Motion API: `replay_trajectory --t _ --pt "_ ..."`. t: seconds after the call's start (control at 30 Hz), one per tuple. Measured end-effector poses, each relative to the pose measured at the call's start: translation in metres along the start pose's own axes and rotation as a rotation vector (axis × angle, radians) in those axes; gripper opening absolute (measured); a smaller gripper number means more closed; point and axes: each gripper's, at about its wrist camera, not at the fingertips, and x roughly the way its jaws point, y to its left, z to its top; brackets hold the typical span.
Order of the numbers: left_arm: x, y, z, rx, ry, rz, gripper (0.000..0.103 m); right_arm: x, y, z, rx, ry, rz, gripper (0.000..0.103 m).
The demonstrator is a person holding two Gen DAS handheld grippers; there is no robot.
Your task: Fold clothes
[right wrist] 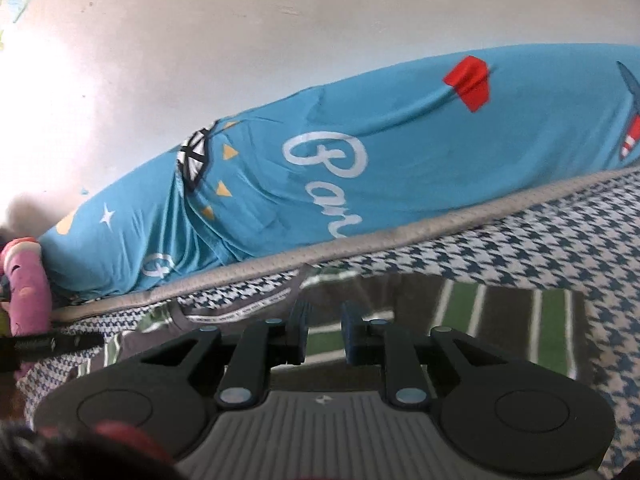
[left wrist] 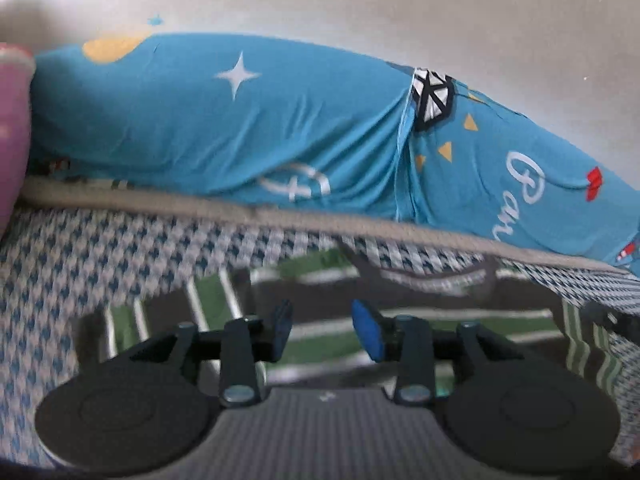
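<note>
Clothes lie on a checked bed cover (left wrist: 80, 264). In the left wrist view, the left gripper (left wrist: 322, 330) hangs over a striped shirt (left wrist: 332, 344), green and dark with white lines. Its jaws stand partly open and hold nothing. At 12 o'clock sits a big blue pillow (left wrist: 240, 120).

In the right wrist view, the right gripper (right wrist: 324, 332) hangs over the same shirt (right wrist: 500, 320), near its collar at 10 o'clock. Its jaws stand a little open, with nothing in them. The shirt looks flat, with a neat edge at 3 o'clock. I think this fits either a shirt laid out for folding or one already partly folded. I cannot tell which.
</note>
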Motion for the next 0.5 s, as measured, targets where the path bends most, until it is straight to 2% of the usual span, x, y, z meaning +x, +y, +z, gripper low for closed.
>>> replay_trajectory --t 0.13,0.23,0.33,0.43,0.5 --pt "-0.024 -0.001 -0.023 -0.009 -0.005 0.006 0.046 0.011 0.004 0.005 -0.039 -0.009 0.032 0.019" --pt "-0.030 -0.005 -0.033 0.009 -0.016 0.044 0.047 0.023 0.006 0.007 -0.073 -0.001 0.039 0.019" --pt "-0.028 -0.005 -0.038 -0.026 -0.005 0.033 0.051 0.037 0.004 0.007 -0.092 0.021 0.043 0.019" --pt "-0.022 -0.007 -0.042 -0.054 -0.002 0.029 0.053 0.049 0.006 0.008 -0.129 0.026 0.031 0.022" --pt "-0.020 -0.009 -0.044 -0.061 0.005 0.024 0.053 0.055 0.009 0.012 -0.156 0.016 0.036 0.029"
